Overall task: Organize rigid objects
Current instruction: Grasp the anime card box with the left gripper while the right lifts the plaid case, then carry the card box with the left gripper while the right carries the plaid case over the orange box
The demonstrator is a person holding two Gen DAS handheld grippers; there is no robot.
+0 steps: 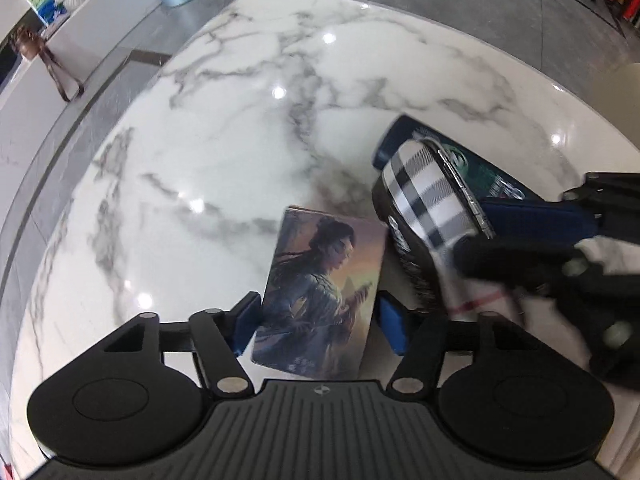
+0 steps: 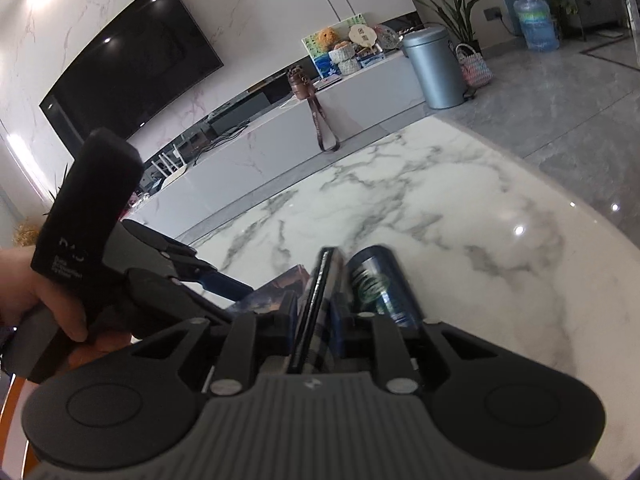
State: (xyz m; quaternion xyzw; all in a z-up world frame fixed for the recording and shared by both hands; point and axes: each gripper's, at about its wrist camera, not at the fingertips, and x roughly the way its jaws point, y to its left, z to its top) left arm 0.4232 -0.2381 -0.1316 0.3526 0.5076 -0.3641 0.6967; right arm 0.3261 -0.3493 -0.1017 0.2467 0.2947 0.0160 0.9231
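Observation:
My left gripper (image 1: 316,320) is shut on a flat tin box printed with a painted figure (image 1: 320,292), held just above the marble table (image 1: 240,140). To its right, my right gripper (image 1: 516,224) is shut on a plaid black-and-white case (image 1: 424,196), held on edge. In the right wrist view the plaid case (image 2: 320,312) stands upright between the right gripper (image 2: 316,320). A dark blue-green can (image 1: 476,164) lies on the table behind the case; it also shows in the right wrist view (image 2: 380,280). The tin box (image 2: 276,286) is at the left there.
The marble table (image 2: 440,208) is round, with its edge at the left and far side. Beyond it are a grey bin (image 2: 434,68), a low TV cabinet (image 2: 280,148) with a brown bag (image 2: 300,80), and a water bottle (image 2: 536,20).

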